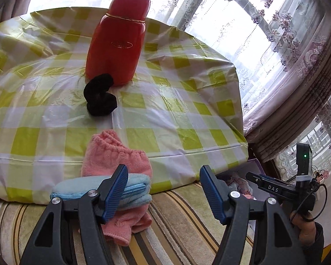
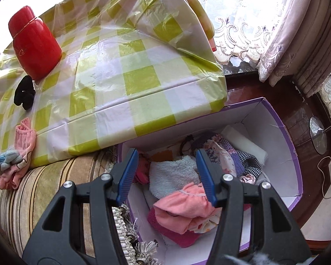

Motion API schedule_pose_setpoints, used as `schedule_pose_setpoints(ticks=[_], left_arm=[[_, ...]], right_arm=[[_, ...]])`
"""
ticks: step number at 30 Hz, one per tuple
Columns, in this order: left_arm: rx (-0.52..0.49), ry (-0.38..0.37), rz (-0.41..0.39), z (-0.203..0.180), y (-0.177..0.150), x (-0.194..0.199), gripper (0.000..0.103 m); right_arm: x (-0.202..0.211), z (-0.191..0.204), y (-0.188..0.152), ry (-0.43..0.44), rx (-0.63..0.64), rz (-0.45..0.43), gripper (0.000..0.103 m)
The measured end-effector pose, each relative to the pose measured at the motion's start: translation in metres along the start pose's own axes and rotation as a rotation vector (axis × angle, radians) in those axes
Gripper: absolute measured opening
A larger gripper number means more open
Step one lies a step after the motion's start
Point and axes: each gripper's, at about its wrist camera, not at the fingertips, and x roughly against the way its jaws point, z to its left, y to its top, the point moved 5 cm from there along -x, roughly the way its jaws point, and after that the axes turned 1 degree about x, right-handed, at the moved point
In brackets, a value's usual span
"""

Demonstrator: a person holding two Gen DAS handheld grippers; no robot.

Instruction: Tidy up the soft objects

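My left gripper [image 1: 163, 190] is open, low over the striped sofa edge. Just left of it lie a light blue pouch [image 1: 77, 190] and a pink fleece cloth [image 1: 112, 159], the left finger overlapping them. A black sock [image 1: 99, 97] lies on the checked cover in front of a red flask [image 1: 117, 42]. My right gripper [image 2: 165, 174] is open above a white box with purple rim [image 2: 295, 172] holding several soft cloths, among them a pale blue towel [image 2: 172, 174] and a pink cloth [image 2: 183, 205]. The pink cloth and blue pouch also show in the right wrist view [image 2: 25, 139].
A green-and-white checked plastic cover [image 1: 165, 101] wraps a raised cushion or table. The striped sofa [image 2: 44, 181] runs below it. Lace curtains [image 1: 286, 44] hang at the right. A lamp base [image 2: 317, 137] stands on the dark wooden floor. The right gripper shows in the left wrist view [image 1: 282, 187].
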Motion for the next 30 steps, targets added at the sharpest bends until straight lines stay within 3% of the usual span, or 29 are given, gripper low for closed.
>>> schedule_pose_setpoints(ticks=[9,20,30], left_arm=[[-0.057,0.143,0.007,0.009,-0.001,0.001,0.068],[-0.074,0.156,0.011,0.016,-0.003,0.009,0.068],[-0.106,0.187,0.009,0.065,-0.015,0.045,0.068]], right_arm=[[0.001,0.023,0.001,0.015,0.042,0.008,0.058],[-0.004,0.045,-0.003,0.033,0.074,0.029,0.058],[-0.010,0.074,-0.004,0.063,0.129,0.045,0.061]])
